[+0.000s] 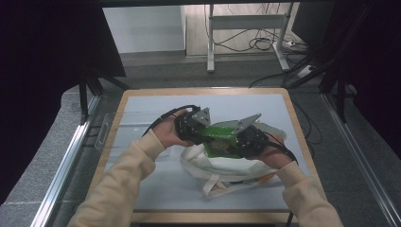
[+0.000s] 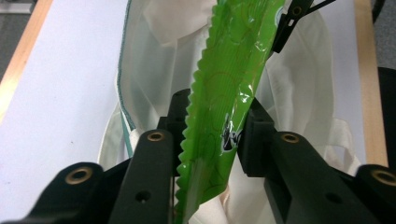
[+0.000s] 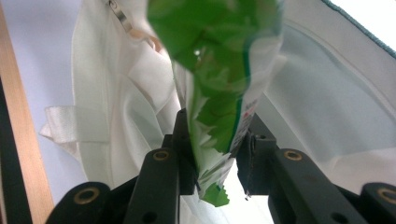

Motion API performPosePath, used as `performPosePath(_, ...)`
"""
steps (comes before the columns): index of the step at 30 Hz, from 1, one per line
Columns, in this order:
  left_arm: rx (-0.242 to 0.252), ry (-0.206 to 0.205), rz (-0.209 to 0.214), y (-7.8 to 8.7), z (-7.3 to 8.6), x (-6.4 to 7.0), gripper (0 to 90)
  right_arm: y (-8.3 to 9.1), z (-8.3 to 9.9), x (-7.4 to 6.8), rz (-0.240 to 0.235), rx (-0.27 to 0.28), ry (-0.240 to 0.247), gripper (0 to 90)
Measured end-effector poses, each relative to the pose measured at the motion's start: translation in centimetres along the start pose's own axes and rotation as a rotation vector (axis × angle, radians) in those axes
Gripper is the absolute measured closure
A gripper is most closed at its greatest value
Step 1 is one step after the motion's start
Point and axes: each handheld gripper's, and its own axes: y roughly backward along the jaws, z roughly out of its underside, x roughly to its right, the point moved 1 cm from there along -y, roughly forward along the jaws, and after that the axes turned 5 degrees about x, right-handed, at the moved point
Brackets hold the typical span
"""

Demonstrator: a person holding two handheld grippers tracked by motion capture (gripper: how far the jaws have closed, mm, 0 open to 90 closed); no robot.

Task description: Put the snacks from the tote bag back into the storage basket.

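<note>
the left gripper (image 2: 210, 140) and right gripper (image 3: 215, 154) each pinch 1 end of the green snack bag (image 1: 221, 137), jaws closed tight on it, so it hangs over the white cloth bag (image 1: 227, 165).

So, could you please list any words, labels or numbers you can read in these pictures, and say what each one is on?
None can be read.
Green packet: dark print beside the left tool, cut off and blurred.
Same packet near the right tool: small red and green print along its edge, too small and blurred to read.
White cloth bag: no print that I can see.
</note>
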Motion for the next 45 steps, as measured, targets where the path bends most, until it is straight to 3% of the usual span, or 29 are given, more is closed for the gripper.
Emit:
performPosePath(4, -0.005, -0.017, 0.034, 0.2, 0.1, 0.1, 74.9, 0.1, 0.2, -0.1, -0.017, 0.013, -0.015, 67.2)
performPosePath(9, 0.011, -0.021, 0.043, 0.5, 0.2, 0.2, 75.6, 0.2, 0.5, -0.2, -0.029, 0.049, -0.036, 63.0)
performPosePath(12, 0.025, -0.017, 0.049, 0.8, 0.2, 0.1, 75.7, 0.2, 0.8, -0.3, -0.027, 0.063, -0.051, 57.1)
performPosePath(14, 0.053, -0.013, 0.052, 1.3, 0.2, 0.1, 75.8, 0.5, 1.0, -0.4, -0.014, 0.085, -0.072, 46.2)
performPosePath(23, 0.070, 0.016, 0.029, 2.5, 0.4, 0.0, 75.7, 1.8, 2.2, -0.8, 0.026, 0.180, -0.152, 30.1)
performPosePath(34, 0.103, 0.029, 0.021, 4.1, 0.8, -0.1, 75.7, 2.8, 5.2, -0.3, 0.052, 0.247, -0.250, 28.6)
performPosePath(45, 0.133, 0.060, -0.009, 6.1, 1.1, -0.2, 75.7, 2.3, 5.9, -0.3, 0.053, 0.253, -0.277, 28.2)
